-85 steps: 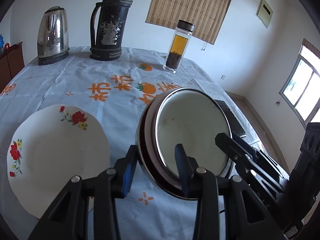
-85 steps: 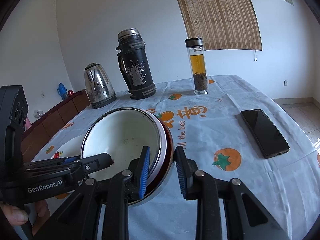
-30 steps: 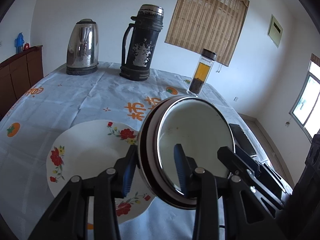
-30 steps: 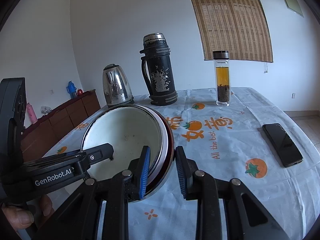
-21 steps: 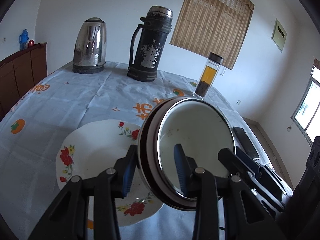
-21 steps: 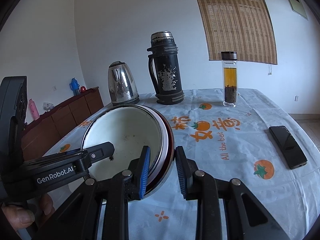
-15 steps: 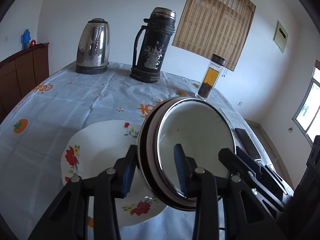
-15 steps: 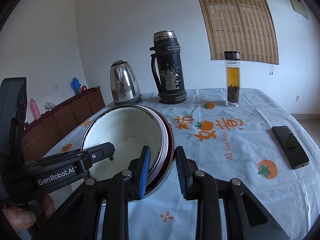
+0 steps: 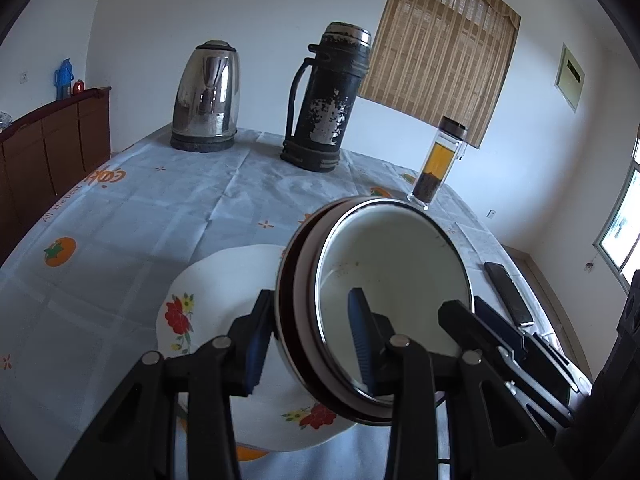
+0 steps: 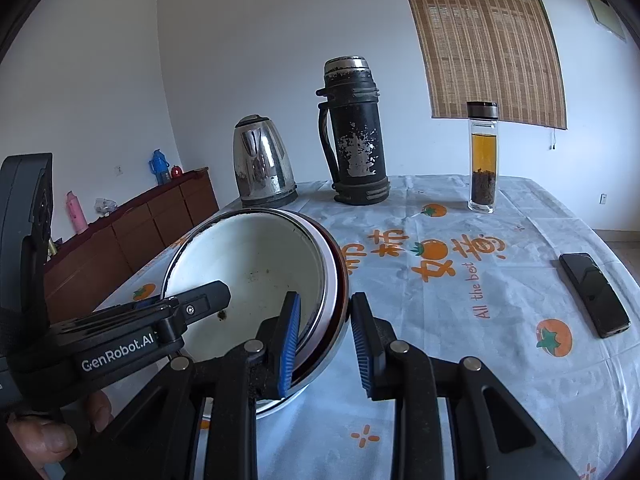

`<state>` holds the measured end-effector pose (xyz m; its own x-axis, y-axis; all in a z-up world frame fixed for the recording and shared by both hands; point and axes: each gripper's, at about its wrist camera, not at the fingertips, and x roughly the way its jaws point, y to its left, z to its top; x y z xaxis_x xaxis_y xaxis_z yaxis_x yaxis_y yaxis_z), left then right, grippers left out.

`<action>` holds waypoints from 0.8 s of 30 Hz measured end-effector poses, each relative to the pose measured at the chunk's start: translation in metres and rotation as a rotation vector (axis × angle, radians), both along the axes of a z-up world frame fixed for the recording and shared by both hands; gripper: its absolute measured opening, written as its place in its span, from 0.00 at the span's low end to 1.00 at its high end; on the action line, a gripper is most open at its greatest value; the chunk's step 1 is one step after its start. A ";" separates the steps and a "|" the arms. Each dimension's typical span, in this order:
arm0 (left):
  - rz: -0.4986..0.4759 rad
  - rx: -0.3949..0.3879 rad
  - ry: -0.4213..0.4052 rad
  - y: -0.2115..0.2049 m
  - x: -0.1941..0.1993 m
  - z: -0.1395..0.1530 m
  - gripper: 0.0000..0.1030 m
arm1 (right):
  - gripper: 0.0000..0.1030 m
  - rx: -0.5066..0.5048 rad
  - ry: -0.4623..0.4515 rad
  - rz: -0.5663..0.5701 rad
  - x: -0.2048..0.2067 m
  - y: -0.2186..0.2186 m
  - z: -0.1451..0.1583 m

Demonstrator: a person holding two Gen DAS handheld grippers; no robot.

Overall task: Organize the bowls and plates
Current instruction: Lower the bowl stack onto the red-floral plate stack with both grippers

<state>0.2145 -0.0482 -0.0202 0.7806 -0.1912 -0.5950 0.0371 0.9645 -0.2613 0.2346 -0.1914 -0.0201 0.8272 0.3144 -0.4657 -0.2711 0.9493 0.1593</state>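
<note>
A stack of nested bowls (image 9: 392, 276), white enamel inside a dark red one, hangs tilted above the table. My left gripper (image 9: 308, 340) is shut on its left rim, one blue pad inside and one outside. My right gripper (image 10: 326, 344) is shut on the opposite rim of the same bowls (image 10: 248, 264). Each gripper shows in the other's view: the right gripper (image 9: 500, 344) and the left gripper (image 10: 160, 328). A white plate with red flowers (image 9: 224, 292) lies on the tablecloth, partly under the bowls. The bowls hide the plate's right part.
At the table's far side stand a steel kettle (image 9: 206, 96), a worn black thermos (image 9: 328, 100) and a glass tea bottle (image 10: 484, 156). A black phone (image 10: 592, 292) lies at the right. A wooden sideboard (image 10: 132, 232) runs along the left wall. A hand (image 10: 40, 440) shows at bottom left.
Both grippers have carried the bowl stack sideways, so the flowered plate now lies partly beneath it. The grips on the rim have not altered.
</note>
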 end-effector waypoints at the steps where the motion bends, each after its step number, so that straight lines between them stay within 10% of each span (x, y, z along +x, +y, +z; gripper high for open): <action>1: 0.003 -0.002 0.003 0.002 0.000 -0.001 0.34 | 0.27 -0.002 0.004 0.004 0.000 0.002 -0.001; 24: 0.038 -0.015 0.054 0.034 0.002 -0.008 0.34 | 0.27 -0.045 0.104 0.059 0.016 0.036 -0.002</action>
<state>0.2166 -0.0141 -0.0280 0.7544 -0.1716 -0.6336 -0.0139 0.9608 -0.2767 0.2507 -0.1554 -0.0221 0.7544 0.3380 -0.5627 -0.3111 0.9390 0.1469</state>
